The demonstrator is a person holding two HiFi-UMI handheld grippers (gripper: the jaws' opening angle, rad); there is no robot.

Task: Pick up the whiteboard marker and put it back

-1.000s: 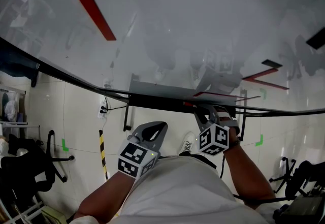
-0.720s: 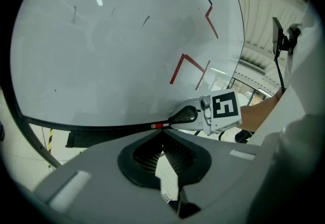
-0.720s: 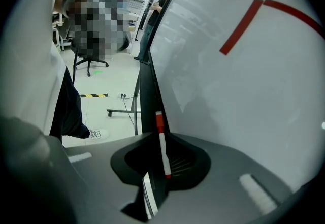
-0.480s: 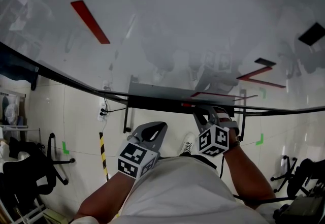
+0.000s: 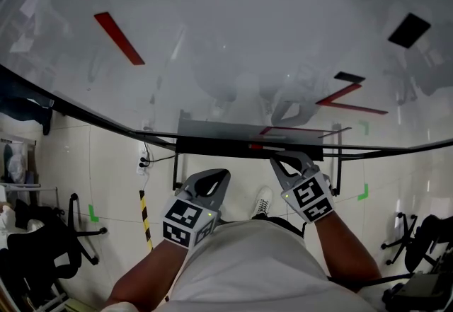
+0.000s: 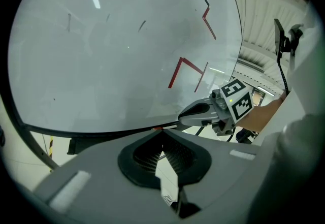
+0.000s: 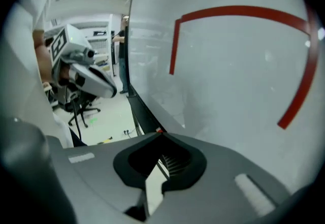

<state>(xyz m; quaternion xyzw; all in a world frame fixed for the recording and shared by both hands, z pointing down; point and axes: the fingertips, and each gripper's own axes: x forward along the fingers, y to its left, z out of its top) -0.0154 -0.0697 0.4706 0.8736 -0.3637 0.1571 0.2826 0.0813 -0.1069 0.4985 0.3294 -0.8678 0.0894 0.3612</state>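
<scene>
The whiteboard marker (image 5: 257, 146) shows only as a short red piece lying on the dark tray (image 5: 212, 135) under the whiteboard (image 5: 248, 35). My right gripper (image 5: 284, 157) is shut and holds nothing, its tips just right of and below the marker. In the right gripper view its tips (image 7: 162, 134) meet right in front of a red speck of the marker (image 7: 159, 130). My left gripper (image 5: 221, 175) hangs lower, below the tray, also shut and holding nothing. The left gripper view shows its tips (image 6: 162, 130) closed, with the marker's red end (image 6: 157, 127) just past them.
Red lines (image 5: 117, 36) and dark magnets (image 5: 408, 29) mark the whiteboard. Below it lie a tiled floor, a yellow-black striped strip (image 5: 144, 217), green tape marks (image 5: 362, 194), cables at a wall socket (image 5: 144, 159) and office chairs (image 5: 42, 243) on both sides.
My right gripper has drawn back a little from the tray and shifted right, its marker cube turned. The red marker stays on the tray. The left gripper has hardly moved.
</scene>
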